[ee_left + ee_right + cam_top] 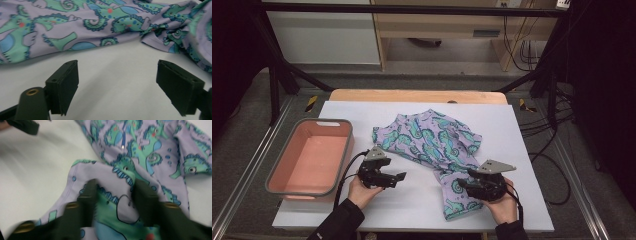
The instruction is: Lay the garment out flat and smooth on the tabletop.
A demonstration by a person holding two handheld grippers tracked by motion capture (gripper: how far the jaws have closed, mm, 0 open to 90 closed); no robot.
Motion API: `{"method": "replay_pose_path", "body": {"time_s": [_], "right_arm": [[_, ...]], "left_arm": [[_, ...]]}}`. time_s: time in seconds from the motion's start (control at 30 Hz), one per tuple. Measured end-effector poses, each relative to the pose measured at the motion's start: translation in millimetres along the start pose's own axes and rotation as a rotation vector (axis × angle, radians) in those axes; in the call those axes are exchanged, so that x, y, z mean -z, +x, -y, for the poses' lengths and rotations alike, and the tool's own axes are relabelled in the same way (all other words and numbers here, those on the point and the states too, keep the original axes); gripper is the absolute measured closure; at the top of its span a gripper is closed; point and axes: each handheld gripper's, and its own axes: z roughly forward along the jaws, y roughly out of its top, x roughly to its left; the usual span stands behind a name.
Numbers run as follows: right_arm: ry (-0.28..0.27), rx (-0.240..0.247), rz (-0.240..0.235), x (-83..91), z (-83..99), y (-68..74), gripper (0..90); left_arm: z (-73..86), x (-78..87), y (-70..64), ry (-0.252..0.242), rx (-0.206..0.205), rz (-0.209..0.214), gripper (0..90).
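Note:
A lilac garment [427, 140] printed with green and blue seahorses lies crumpled on the white table top [412, 210], with one part trailing toward the front edge. My left gripper [399, 177] is just left of the garment, over bare table. In the left gripper view this gripper [117, 87] is open, nothing lies between its jaws, and the garment [100, 27] is just ahead. My right gripper [462, 186] rests on the trailing part. In the blurred right gripper view its jaws [115, 192] stand apart, straddling the garment [140, 150].
A grey-rimmed pink bin [277, 165] stands at the table's left side with nothing in it. Black frame legs and cables lie beyond the far and right edges. Bare white surface stretches between the two grippers.

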Motion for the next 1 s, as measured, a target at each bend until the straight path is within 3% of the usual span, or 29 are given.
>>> {"method": "replay_pose_path", "body": {"time_s": [0.07, 0.13, 0.3, 0.4, 0.5, 0.63, 0.8, 0.9, 1.0], "right_arm": [[0.032, 0.0, 0.002, -2.1, 2.0, -0.1, 73.9], [0.045, -0.003, 0.01, 1.7, 4.9, -4.0, 80.4], [0.038, -0.047, 0.036, 20.8, 17.8, -23.7, 81.2], [0.056, -0.047, 0.069, 29.0, 28.8, -31.4, 78.0], [0.109, -0.042, 0.096, 28.5, 40.4, -35.4, 76.0], [0.12, -0.062, 0.1, 25.3, 41.8, -37.7, 71.2], [0.036, -0.053, 0.099, 30.3, 33.0, -32.1, 49.6], [-0.006, -0.05, 0.079, 30.4, 27.4, -27.5, 46.2], [-0.022, -0.039, 0.061, 24.8, 21.9, -22.7, 45.3]], "left_arm": [[-4.0, -6.6, -6.1, 0.007, -0.024, 0.017, 23.6], [-9.7, -15.2, -11.2, 0.022, -0.037, 0.027, 28.2], [-23.5, -38.0, -25.9, 0.04, -0.049, 0.096, 39.4], [-31.7, -53.0, -35.7, 0.056, -0.061, 0.115, 41.4], [-37.0, -69.8, -44.0, 0.071, -0.075, 0.117, 44.0], [-37.9, -88.9, -51.9, 0.097, -0.088, 0.12, 46.5], [-36.5, -101.6, -57.4, 0.127, -0.063, 0.165, 58.1], [-36.4, -104.2, -62.2, 0.129, -0.083, 0.126, 69.1], [-35.4, -107.7, -63.6, 0.15, -0.073, 0.135, 80.3]]}}
